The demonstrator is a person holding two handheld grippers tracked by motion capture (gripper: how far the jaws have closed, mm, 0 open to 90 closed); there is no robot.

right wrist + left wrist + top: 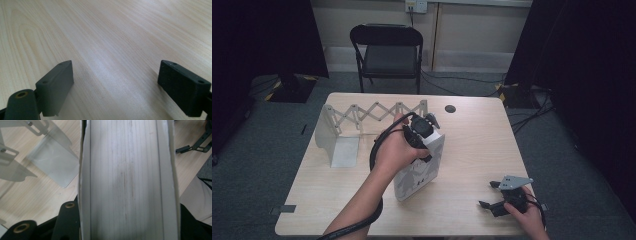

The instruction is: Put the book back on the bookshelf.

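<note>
Nearest the person, at the table's (472, 150) front right corner, the right gripper (492, 196) rests low on the wood in the right hand (527, 215), its grey plate on top; in the right gripper view its two black jaws stand wide apart with nothing but bare wood grain between them, so it is open and holds nothing. Farther in, near the middle of the table, the left hand (397, 150) reaches forward with the left gripper (422, 132), which comes down onto the top edge of a white book (419, 172) standing upright on the table, its illustrated cover facing the person. In the left gripper view the book's (127, 180) page edge runs straight up the picture between the jaws, whose black bases sit against its covers on either side, so this gripper is clamped on the book. The book stands well apart from the right gripper, to that gripper's left and beyond it. Just behind and left of the book is a white expanding rack (362, 120), its flat end plate (329, 135) upright at the left and its scissor lattice stretched along the table's far side toward the book. Beyond the table a black chair (387, 50) stands on the grey floor.
</note>
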